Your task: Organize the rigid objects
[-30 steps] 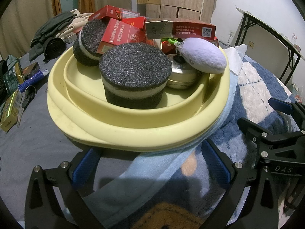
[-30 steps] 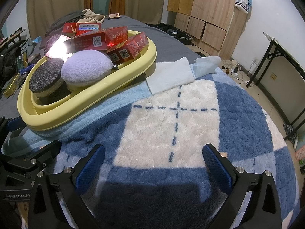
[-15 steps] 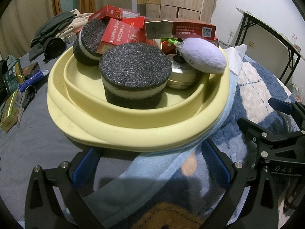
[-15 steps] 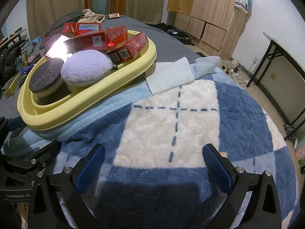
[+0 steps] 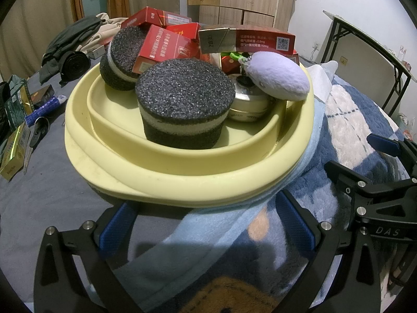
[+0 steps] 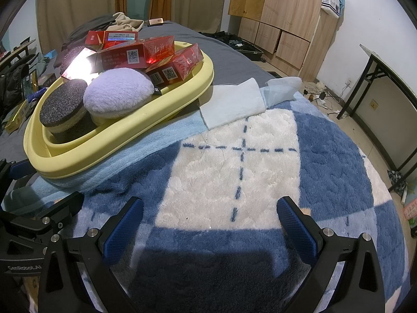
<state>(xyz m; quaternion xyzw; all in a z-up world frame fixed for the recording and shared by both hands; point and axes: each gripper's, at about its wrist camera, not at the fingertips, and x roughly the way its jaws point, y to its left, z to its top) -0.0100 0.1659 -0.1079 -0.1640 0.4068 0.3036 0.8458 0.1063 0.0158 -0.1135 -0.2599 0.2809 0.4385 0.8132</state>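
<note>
A pale yellow oval basin (image 5: 182, 182) (image 6: 146, 120) sits on the bed, its near side resting on a light blue towel (image 5: 208, 224). Inside it are two black foam pucks (image 5: 183, 104) (image 5: 122, 60), a lilac plush pad (image 5: 280, 75) (image 6: 118, 96), a round tin (image 5: 249, 104) and several red cartons (image 5: 166, 47) (image 6: 135, 54). My left gripper (image 5: 206, 234) is open just in front of the basin's near rim, holding nothing. My right gripper (image 6: 208, 227) is open over the blue-and-white blanket (image 6: 242, 161), to the right of the basin, empty.
Small boxes (image 5: 14, 154), a blue tube (image 5: 44, 107) and dark clothes (image 5: 67, 49) lie on the grey sheet left of the basin. A folded white cloth (image 6: 234, 104) lies by the basin's far end. Wooden cabinets (image 6: 284, 18) and a folding table (image 6: 385, 78) stand beyond the bed.
</note>
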